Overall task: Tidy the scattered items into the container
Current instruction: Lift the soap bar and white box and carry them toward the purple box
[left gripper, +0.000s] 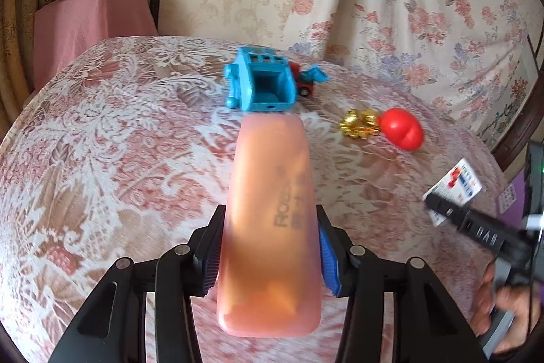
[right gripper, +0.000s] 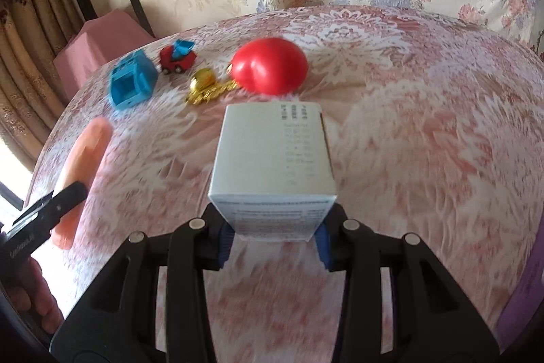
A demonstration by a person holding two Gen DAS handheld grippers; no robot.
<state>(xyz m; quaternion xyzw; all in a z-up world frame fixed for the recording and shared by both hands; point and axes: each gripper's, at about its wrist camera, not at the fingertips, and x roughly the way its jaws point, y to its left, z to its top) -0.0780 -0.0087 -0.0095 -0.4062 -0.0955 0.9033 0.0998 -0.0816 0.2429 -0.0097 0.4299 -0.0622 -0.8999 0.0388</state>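
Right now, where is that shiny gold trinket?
The gold trinket lies on the lace tablecloth toward the far edge, touching the red tomato-like toy on its right, with the small red toy car just behind it.

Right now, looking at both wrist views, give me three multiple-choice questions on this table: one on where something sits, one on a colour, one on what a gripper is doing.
1. Where does the gold trinket lie?
A. Inside the blue toy
B. Right next to the red ball
C. Under the white box

2. What colour is the long soft case held by the left gripper?
A. Orange-pink
B. Green
C. Black

3. What is the right gripper doing?
A. Hanging open with nothing in it
B. Closed on the red toy car
C. Closed on the white box

Answers:
1 B, the trinket sits close against the red ball on the lace tablecloth.
2 A, the case shows orange-pink between the blue pads.
3 C, both fingers press the sides of the box, held off the cloth.
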